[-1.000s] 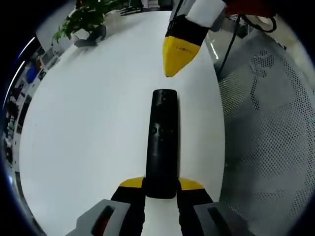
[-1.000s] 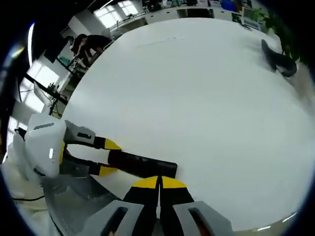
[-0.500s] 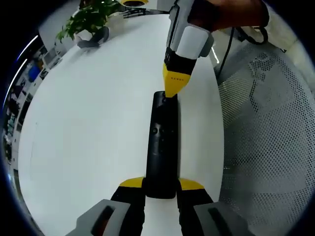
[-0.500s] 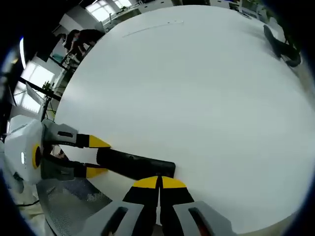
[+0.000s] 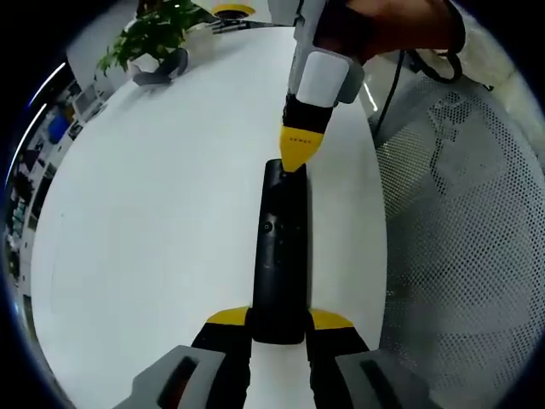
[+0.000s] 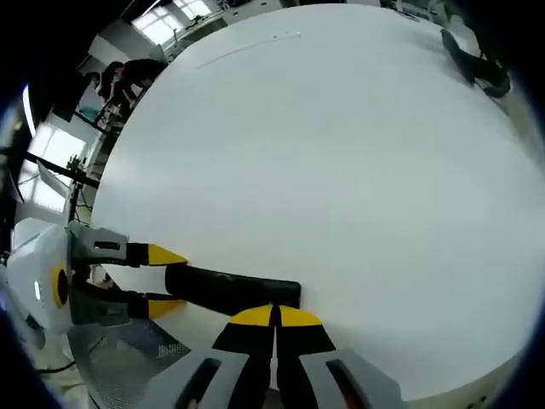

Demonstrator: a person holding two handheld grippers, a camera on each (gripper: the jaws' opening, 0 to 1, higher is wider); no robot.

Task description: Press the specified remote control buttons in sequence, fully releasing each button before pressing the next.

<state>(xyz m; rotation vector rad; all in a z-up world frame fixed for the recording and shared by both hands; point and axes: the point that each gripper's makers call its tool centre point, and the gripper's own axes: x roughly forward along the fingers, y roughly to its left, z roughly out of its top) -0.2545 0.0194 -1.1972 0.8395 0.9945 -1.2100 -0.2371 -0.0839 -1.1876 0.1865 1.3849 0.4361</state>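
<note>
Hand-held gripper (image 5: 295, 162) atop remote (image 5: 279, 256) end

Remote (image 5: 279, 251) lies on table (image 5: 162, 213), plant (image 5: 153, 30) beyond.

One remote control (image 5: 279, 247), one white table (image 5: 153, 221), two grippers: left gripper (image 5: 279, 322), right gripper (image 6: 276, 315). One potted plant (image 5: 152, 34).

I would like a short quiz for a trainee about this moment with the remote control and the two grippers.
1. True or false: the left gripper holds the black remote control at its near end.
2. The right gripper has its yellow tip at which end of the remote?
A. far end
B. middle
C. near end
3. What stands at the far edge of the white table?

Key: 1 true. 2 A. 3 A potted plant.
</note>
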